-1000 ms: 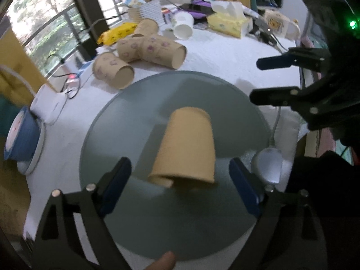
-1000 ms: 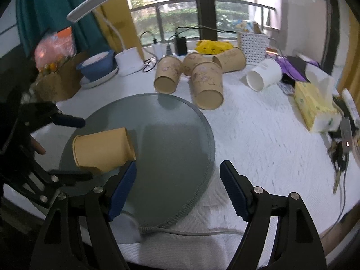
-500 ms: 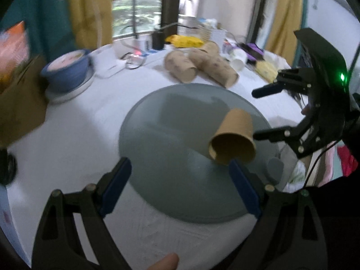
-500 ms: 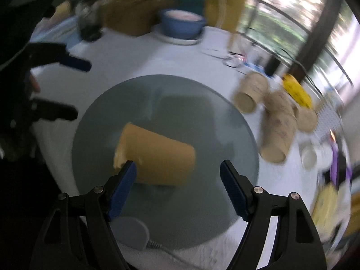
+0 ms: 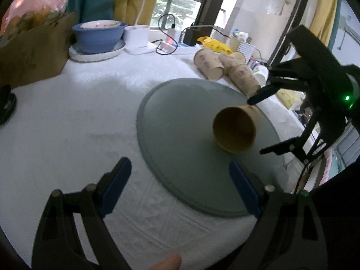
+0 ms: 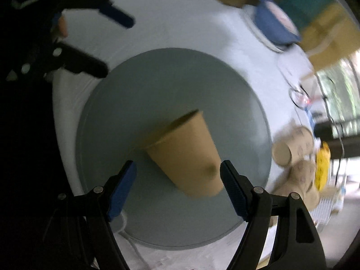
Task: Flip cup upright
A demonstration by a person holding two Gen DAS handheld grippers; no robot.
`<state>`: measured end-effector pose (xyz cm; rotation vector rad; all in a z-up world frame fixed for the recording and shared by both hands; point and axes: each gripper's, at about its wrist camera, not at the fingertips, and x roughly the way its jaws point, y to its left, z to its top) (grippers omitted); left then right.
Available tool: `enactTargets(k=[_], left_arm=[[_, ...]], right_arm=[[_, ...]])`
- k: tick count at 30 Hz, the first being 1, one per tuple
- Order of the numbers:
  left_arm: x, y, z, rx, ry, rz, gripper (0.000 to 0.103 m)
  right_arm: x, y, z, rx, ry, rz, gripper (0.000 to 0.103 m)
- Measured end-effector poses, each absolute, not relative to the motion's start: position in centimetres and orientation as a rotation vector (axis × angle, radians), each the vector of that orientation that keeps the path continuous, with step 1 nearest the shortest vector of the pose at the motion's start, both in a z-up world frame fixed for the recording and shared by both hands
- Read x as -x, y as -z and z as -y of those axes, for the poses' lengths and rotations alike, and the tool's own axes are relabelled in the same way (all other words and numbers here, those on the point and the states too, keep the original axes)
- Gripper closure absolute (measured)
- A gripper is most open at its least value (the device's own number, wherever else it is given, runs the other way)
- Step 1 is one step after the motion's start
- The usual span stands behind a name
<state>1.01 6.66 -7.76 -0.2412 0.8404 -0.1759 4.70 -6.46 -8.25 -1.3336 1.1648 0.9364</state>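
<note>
A plain tan paper cup [image 5: 235, 130] lies on its side on the round grey mat [image 5: 180, 117], its open mouth facing the left wrist camera. In the right wrist view the cup [image 6: 186, 155] lies between the open blue pads of my right gripper [image 6: 177, 180], base end toward the camera; no pad touches it. My left gripper [image 5: 177, 184] is open and empty, over the near-left edge of the mat, apart from the cup. The right gripper also shows in the left wrist view [image 5: 258, 123], open around the cup's far end.
Several printed paper cups [image 5: 225, 67] lie on their sides beyond the mat. A blue bowl [image 5: 99, 36] on a white plate, a cardboard box [image 5: 29, 51], chargers and cables stand at the back. A white cloth [image 5: 67, 123] covers the table.
The cup has gone from leaning mouth-down to lying on its side. My left gripper has swung left and back off the cup. My right gripper has come over the cup from its base end.
</note>
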Motion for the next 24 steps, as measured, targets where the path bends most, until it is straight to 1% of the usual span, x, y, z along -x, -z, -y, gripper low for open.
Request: enactTargets(k=[8, 19, 24], left_arm=[[-0.5, 8.6, -8.2, 0.294, 0.142, -0.842, 0.013], [-0.8, 9.7, -9.1, 0.318, 0.114, -0.864, 0.013], [-0.7, 9.8, -9.2, 0.310, 0.111, -0.869, 0.013]], right_arm=[[-6.3, 10.3, 5.2, 1.455, -0.990, -1.223, 0.024], [-6.9, 12.5, 3.7, 1.583, -1.065, -1.246, 0.024], [-7.0, 13.4, 3.4, 1.625, -1.089, -1.258, 0.026]])
